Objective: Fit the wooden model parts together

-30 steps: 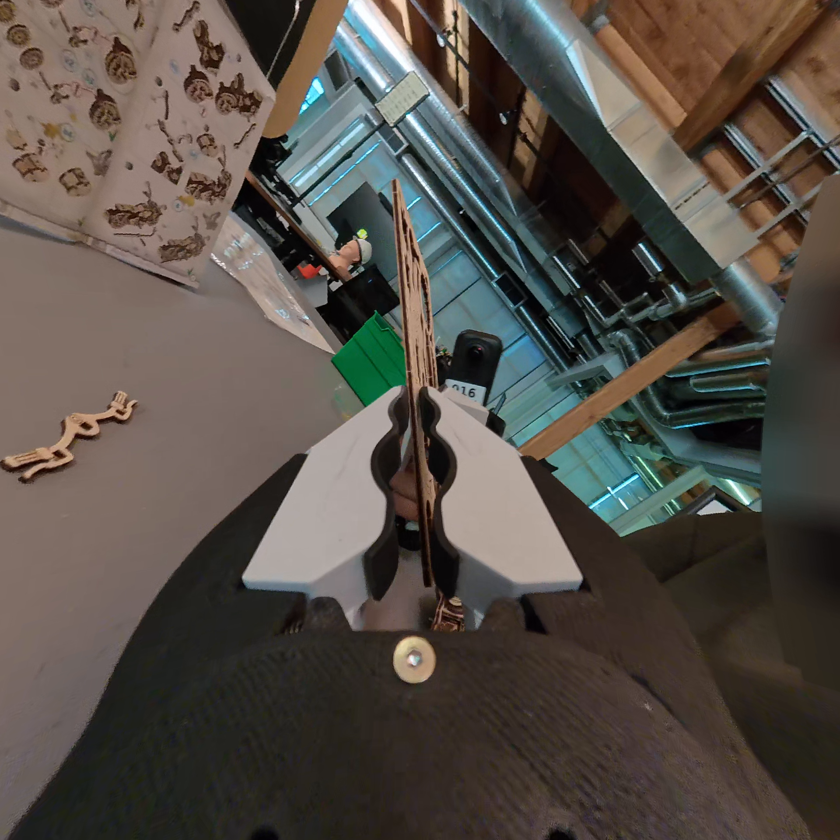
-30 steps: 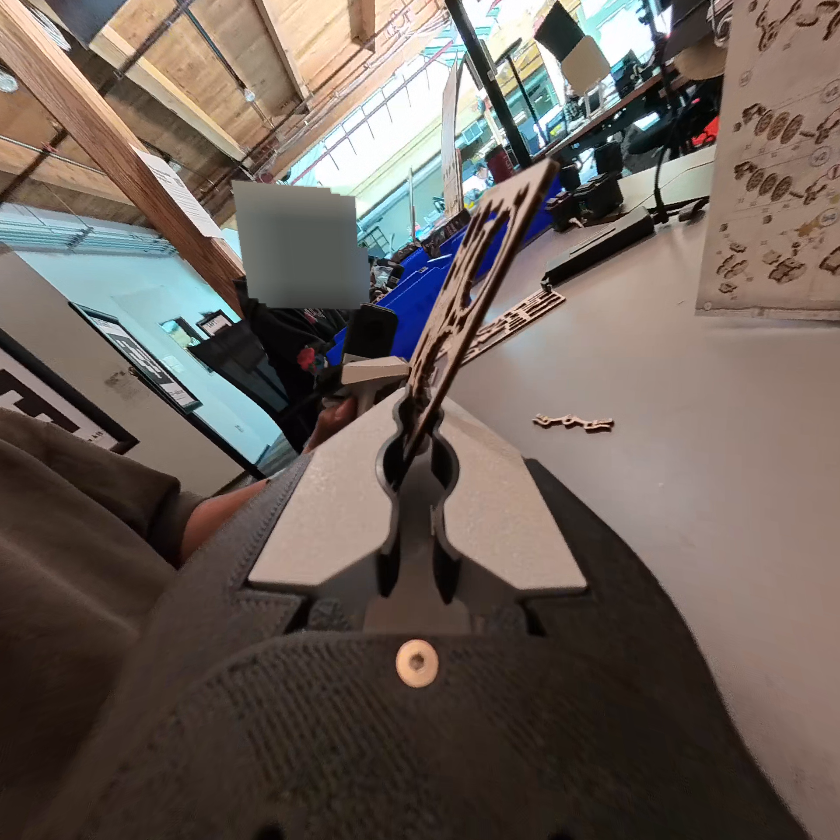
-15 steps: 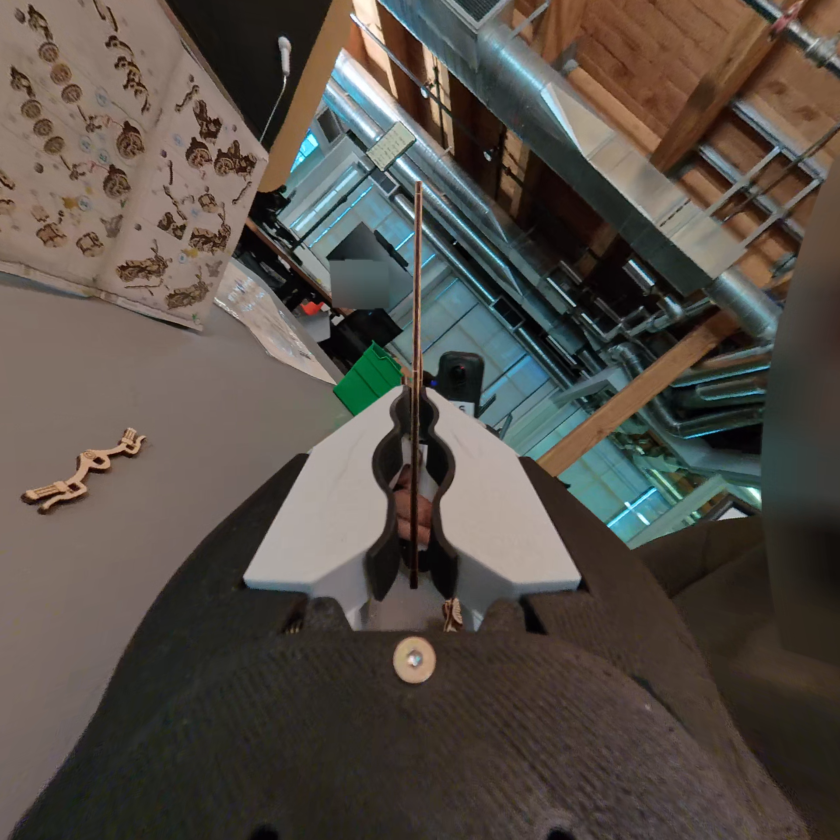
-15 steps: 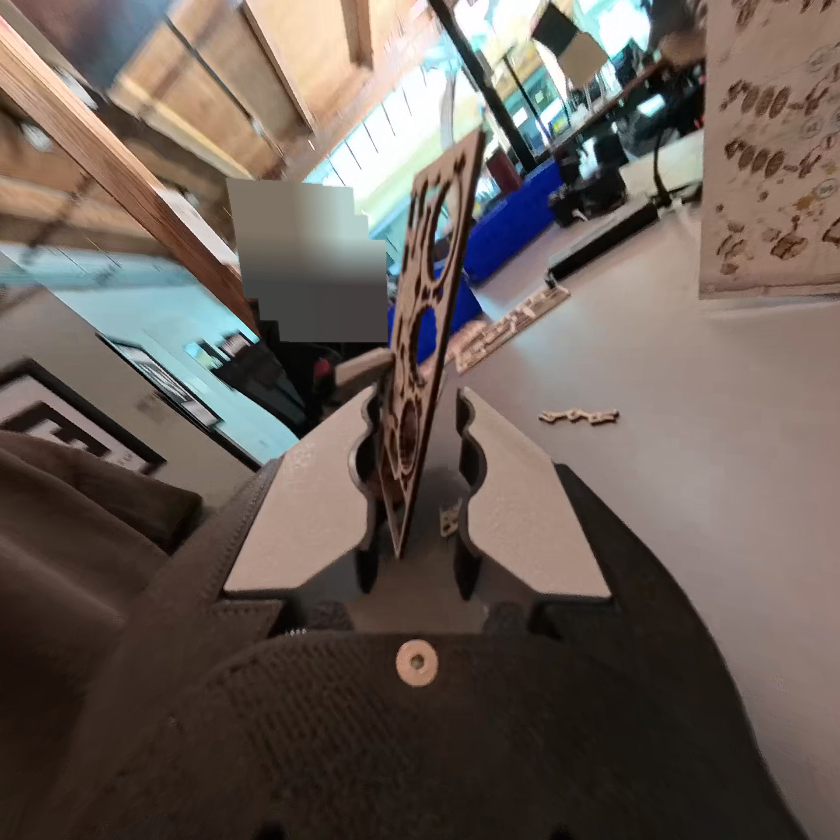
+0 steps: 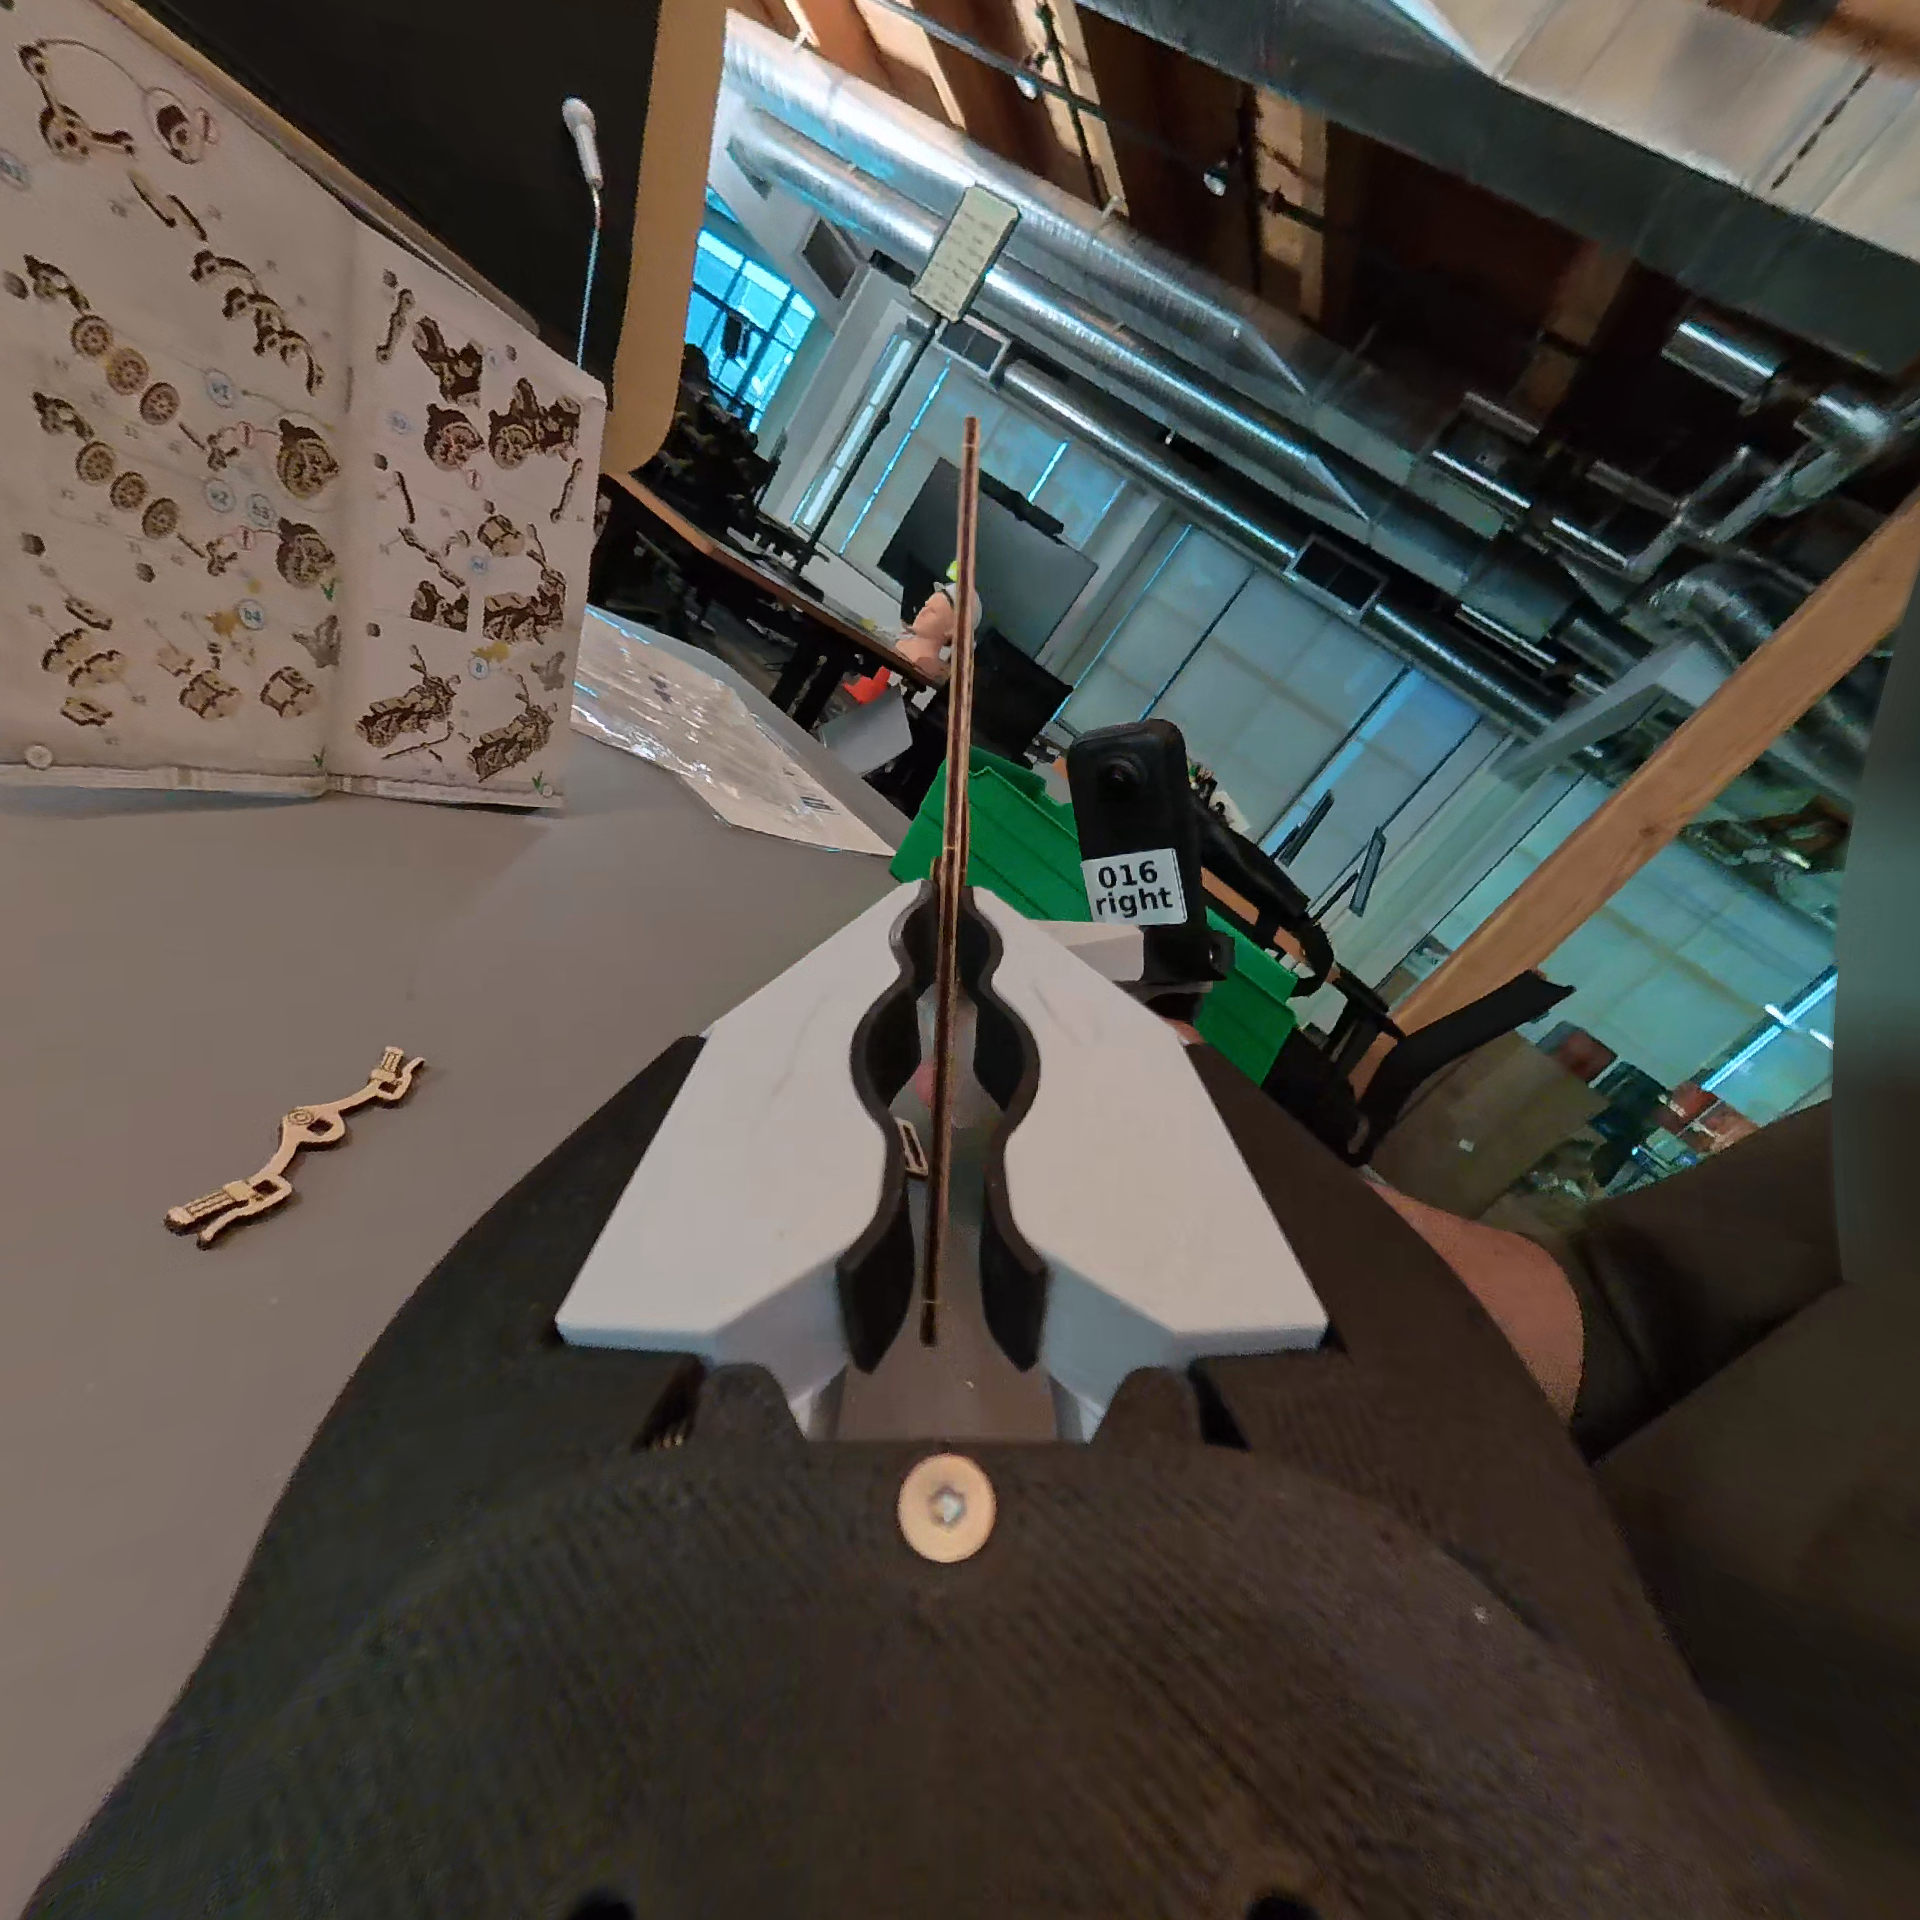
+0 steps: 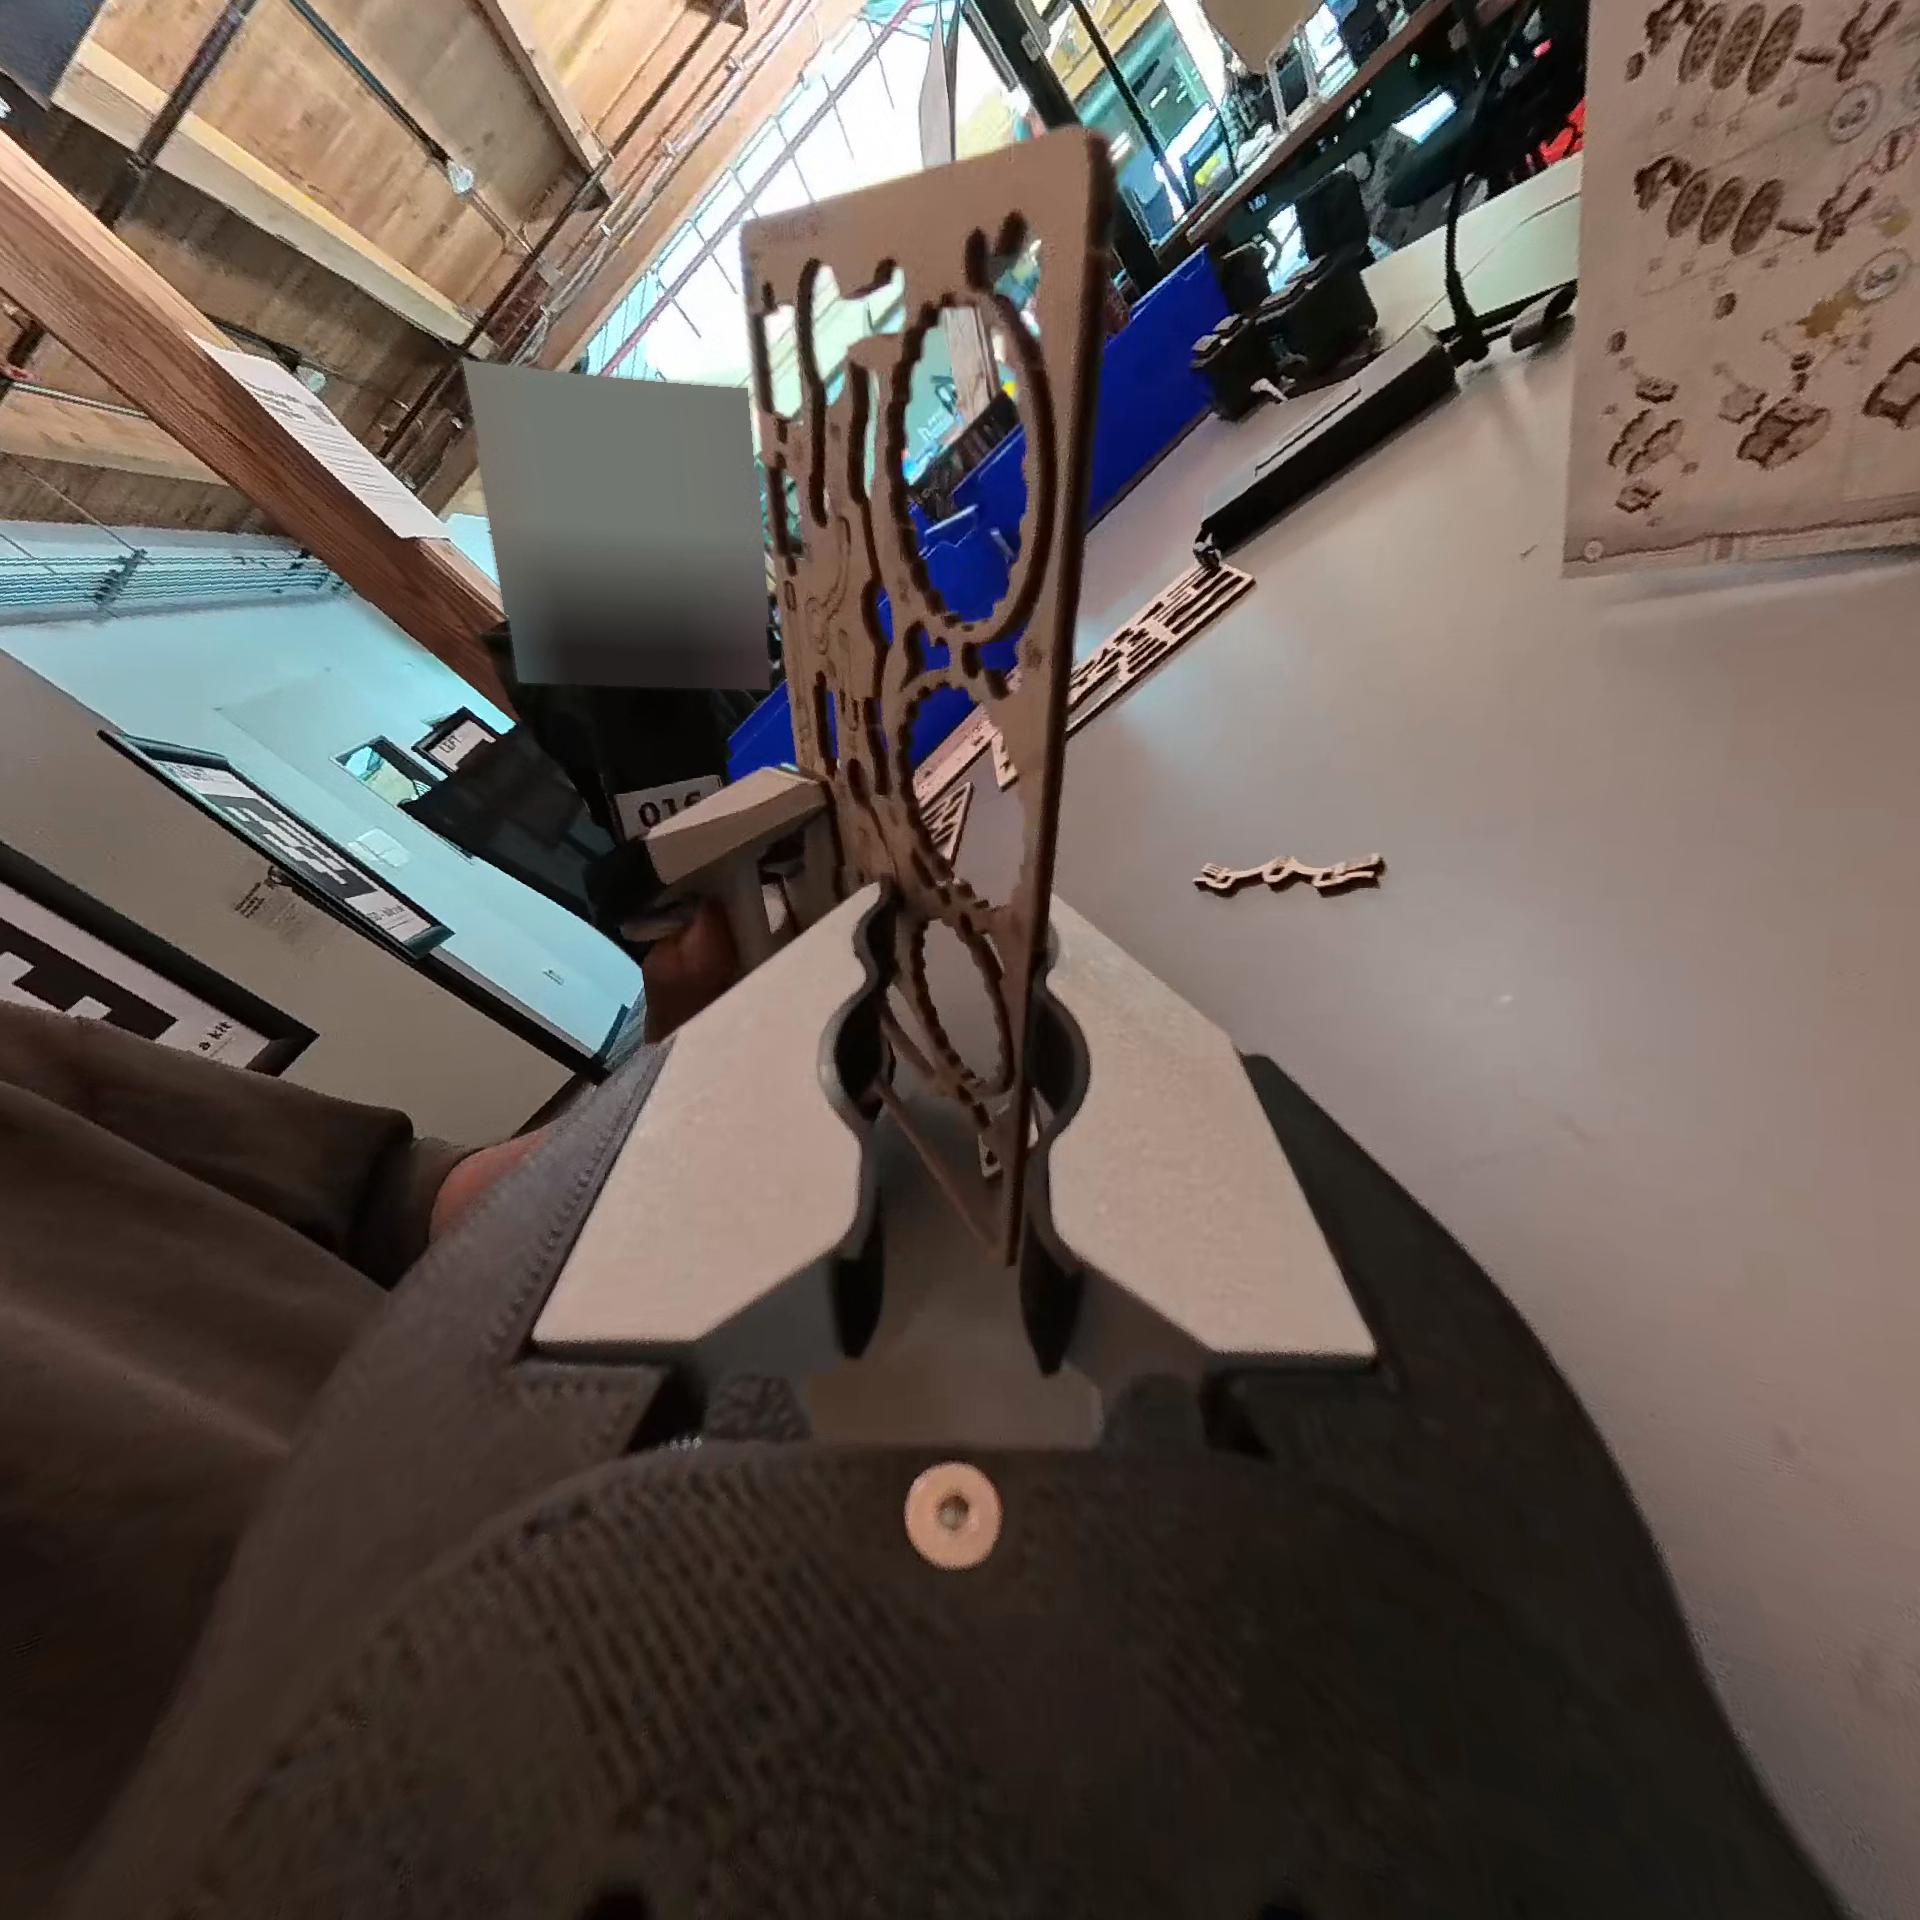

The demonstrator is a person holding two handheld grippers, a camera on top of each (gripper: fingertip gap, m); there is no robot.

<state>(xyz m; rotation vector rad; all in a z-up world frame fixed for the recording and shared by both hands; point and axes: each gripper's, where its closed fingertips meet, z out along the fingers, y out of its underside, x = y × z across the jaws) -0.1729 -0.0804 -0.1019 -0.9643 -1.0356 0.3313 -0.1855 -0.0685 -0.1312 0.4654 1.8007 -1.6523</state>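
A thin dark laser-cut wooden sheet [image 5: 961, 644] with many cut-out holes stands upright above the grey table [image 5: 364, 987]. My left gripper [image 5: 948, 899] is shut on its lower part, and I see it edge-on there. In the right wrist view the sheet [image 6: 1068, 468] shows its face and passes between the fingers of my right gripper [image 6: 961, 920], which is open. It leans against the right finger. The two grippers face each other across the sheet. A small pale wooden part [image 5: 296, 1143] lies loose on the table, also in the right wrist view [image 6: 1288, 873].
A printed instruction sheet [image 5: 260, 468] stands at the table's back, also in the right wrist view [image 6: 1766, 260]. Another flat wooden parts sheet [image 6: 1143, 644] lies farther off. A green bin [image 5: 1008, 842], blue bins [image 6: 1143, 343], a clear plastic bag [image 5: 707, 738] and a black device [image 6: 1330, 457] lie beyond. Both grippers' tips are close together, under 4 cm apart.
My right gripper has opened and let go of the wooden sheet. The left gripper keeps its hold, and the sheet has turned edge-on to the left view.
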